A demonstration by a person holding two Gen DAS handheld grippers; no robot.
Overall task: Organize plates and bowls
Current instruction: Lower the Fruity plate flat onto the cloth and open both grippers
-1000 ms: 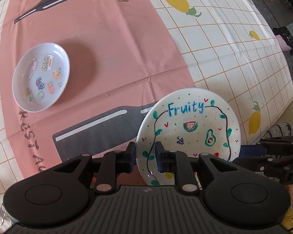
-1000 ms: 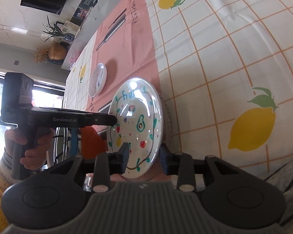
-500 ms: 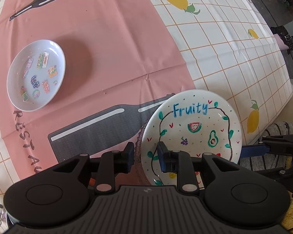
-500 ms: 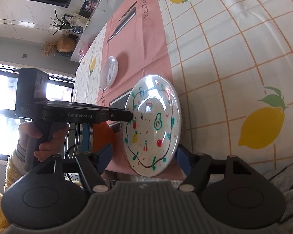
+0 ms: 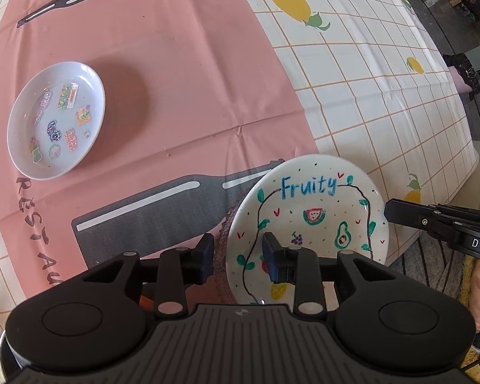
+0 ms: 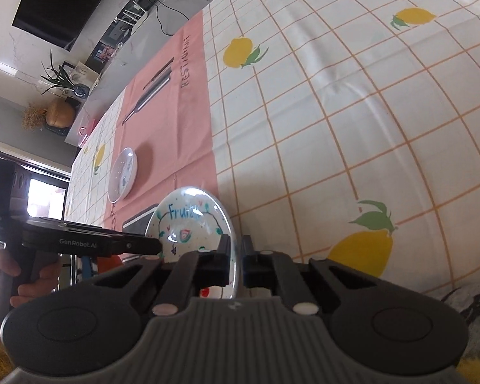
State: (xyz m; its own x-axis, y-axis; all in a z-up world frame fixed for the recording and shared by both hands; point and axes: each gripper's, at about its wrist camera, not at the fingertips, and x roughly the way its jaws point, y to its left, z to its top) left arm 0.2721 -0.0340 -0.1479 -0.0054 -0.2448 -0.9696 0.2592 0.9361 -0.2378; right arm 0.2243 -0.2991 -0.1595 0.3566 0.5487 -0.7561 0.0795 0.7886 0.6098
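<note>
fruity plate [image 5: 307, 224] tilted near sticker plate [image 5: 56, 120]: right hand-held gripper [image 6: 236, 259] clamped on its rim; left hand-held gripper [image 5: 238, 257] opening, should clear before lifting

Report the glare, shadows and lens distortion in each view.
Left wrist: the sticker dish casts a soft shadow to its right; the grid tablecloth bows outward. Right wrist: glare washes the Fruity plate; the window at left is blown out; grid lines curve.

my right gripper [image 6: 235, 264] hides the Fruity plate [image 6: 188, 224] lower rim | my left gripper [image 5: 238, 257] body covers that plate's near edge | sticker dish [image 5: 56, 120] stickers too small to read
</note>
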